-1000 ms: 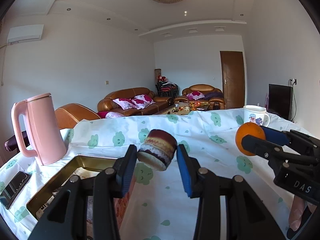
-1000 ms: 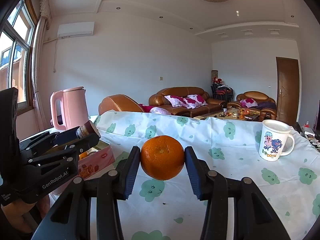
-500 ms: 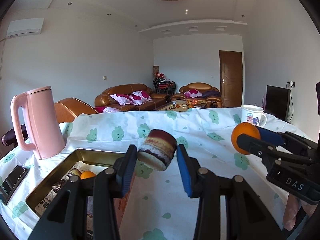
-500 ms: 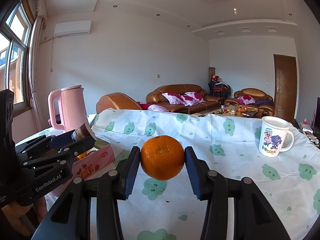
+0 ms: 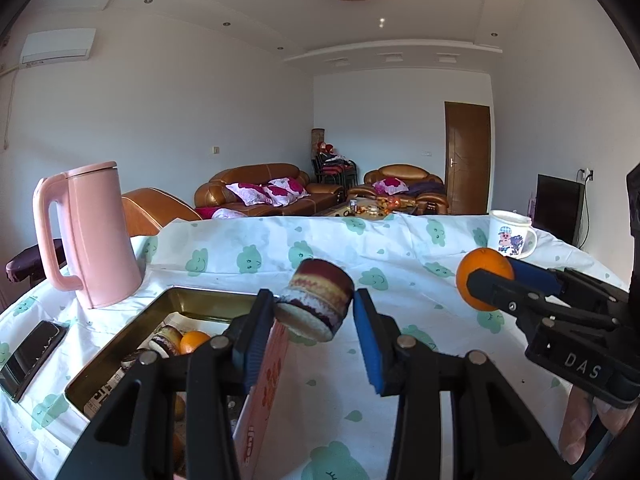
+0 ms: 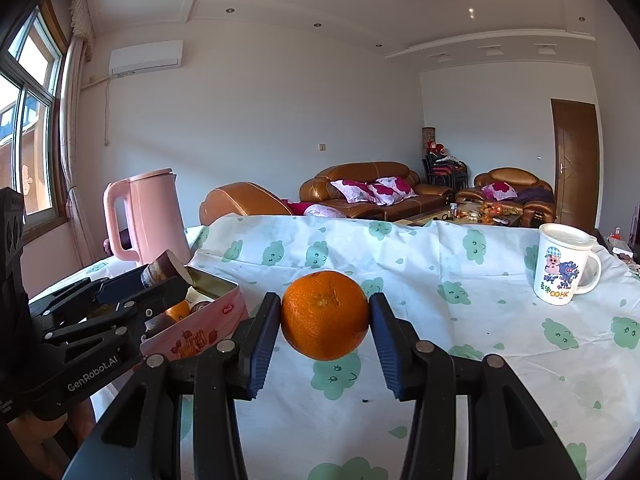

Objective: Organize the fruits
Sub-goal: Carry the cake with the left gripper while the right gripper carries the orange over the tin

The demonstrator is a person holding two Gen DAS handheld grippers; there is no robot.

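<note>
The worktop (image 6: 500, 344), under a white cloth printed with green clouds, fills the lower half of both views. At its left side stands a tall pink kettle (image 5: 90, 236), upright, with its handle facing left. Just in front of the kettle lies an open pink tin (image 5: 192, 312) with a gold inside; it holds a second orange (image 5: 193, 341) and some small round cakes (image 5: 165, 342), over printed paper. A white cartoon mug (image 6: 564, 270) stands upright at the far right, well apart from the tin. A dark phone (image 5: 30, 354) lies flat on the cloth to the left of the tin.

The right tool (image 6: 324, 316) is clamped on an orange (image 6: 324, 315), its blue pads pressing both sides, held in the air above the cloth to the right of the tin. The left tool (image 5: 314, 308) is clamped on a small layered cake (image 5: 316, 300), tilted, with its dark top turned away; it hangs above the near right edge of the tin. The two tools are side by side, apart
</note>
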